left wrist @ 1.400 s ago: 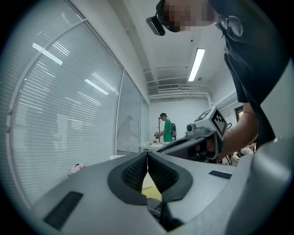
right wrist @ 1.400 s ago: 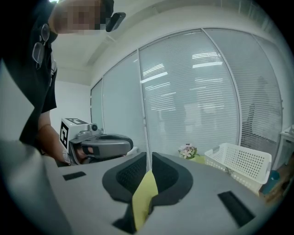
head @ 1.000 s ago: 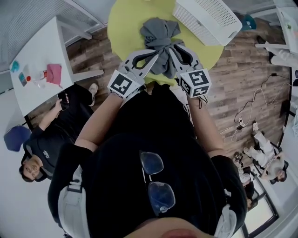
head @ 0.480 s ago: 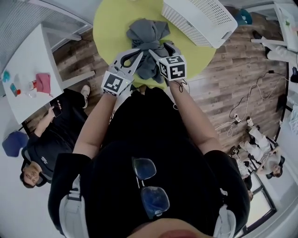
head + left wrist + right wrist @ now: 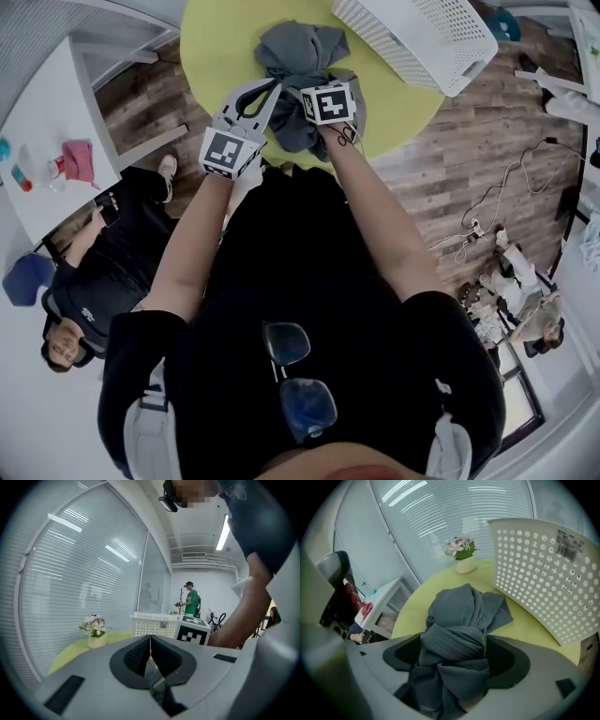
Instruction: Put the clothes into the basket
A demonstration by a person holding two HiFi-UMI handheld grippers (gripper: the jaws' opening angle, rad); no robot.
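Note:
A heap of grey clothes [image 5: 298,66] lies on the round yellow-green table [image 5: 220,47]. The white perforated basket [image 5: 422,37] stands tilted just right of the heap, also in the right gripper view [image 5: 548,573]. My right gripper [image 5: 454,653] points steeply down onto the heap. Its jaws have just been opening and stand wide, with a grey bundle [image 5: 457,634] between them. Its marker cube [image 5: 326,103] covers the jaws in the head view. My left gripper [image 5: 267,89] hovers at the heap's left edge, pads together and empty [image 5: 150,651].
A small pot of flowers [image 5: 461,557] sits at the table's far side. A white side table [image 5: 56,159] with small items stands to the left, a seated person [image 5: 103,272] beside it. Cables [image 5: 506,206] lie on the wood floor at right.
Both grippers have come down toward the heap. The right one tipped steeply downward and its jaws went from shut to wide around the grey bundle. The left stayed shut.

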